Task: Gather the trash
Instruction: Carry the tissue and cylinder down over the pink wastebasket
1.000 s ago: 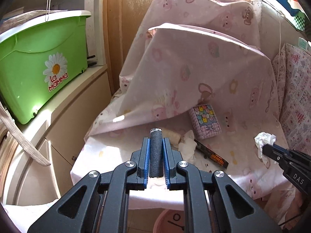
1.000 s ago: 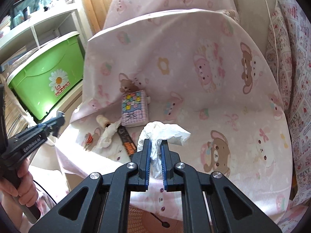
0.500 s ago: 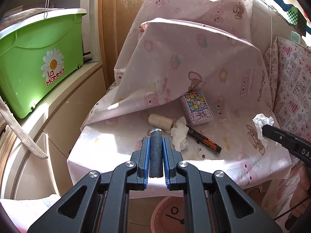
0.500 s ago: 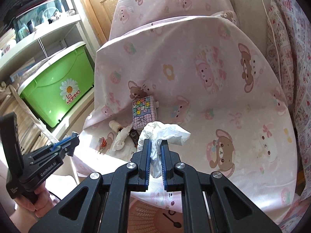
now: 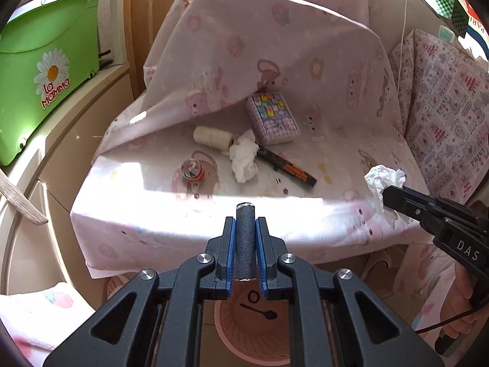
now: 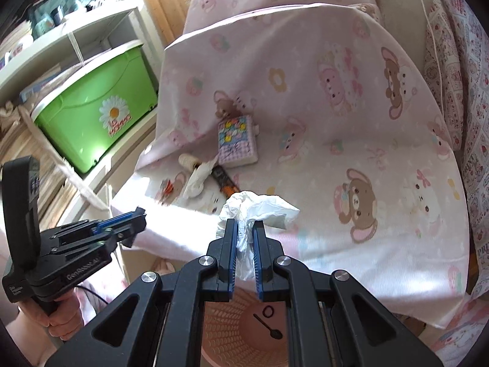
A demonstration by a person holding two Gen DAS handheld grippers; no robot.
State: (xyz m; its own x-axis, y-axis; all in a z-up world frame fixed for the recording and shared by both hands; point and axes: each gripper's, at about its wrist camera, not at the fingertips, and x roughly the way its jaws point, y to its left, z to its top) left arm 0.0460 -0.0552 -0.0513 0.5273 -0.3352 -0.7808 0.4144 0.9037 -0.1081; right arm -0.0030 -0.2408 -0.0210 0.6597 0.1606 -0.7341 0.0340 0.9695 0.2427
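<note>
Left tongs (image 5: pixel 245 232) clamped on grey roll (image 5: pixel 244 238); right tongs (image 6: pixel 244 244) clamped on crumpled tissue (image 6: pixel 259 211), both above pink basket (image 5: pixel 253 330).

A chair (image 5: pixel 159 238) draped in pink bear-print cloth carries a thread spool (image 5: pixel 213 137), a crumpled tissue (image 5: pixel 244 160), a dark pen (image 5: pixel 287 168), a small patterned box (image 5: pixel 272 117) and a little round trinket (image 5: pixel 192 169).

My left hand-held gripper (image 5: pixel 246 238) pinches a dark grey spool (image 5: pixel 245 241) upright; my right hand-held gripper (image 6: pixel 244 238) clamps a crumpled white tissue (image 6: pixel 259 211). Another white wad (image 5: pixel 243 160) lies far on the pink sheet. The pink basket (image 5: pixel 232 330) sits near, below.
</note>
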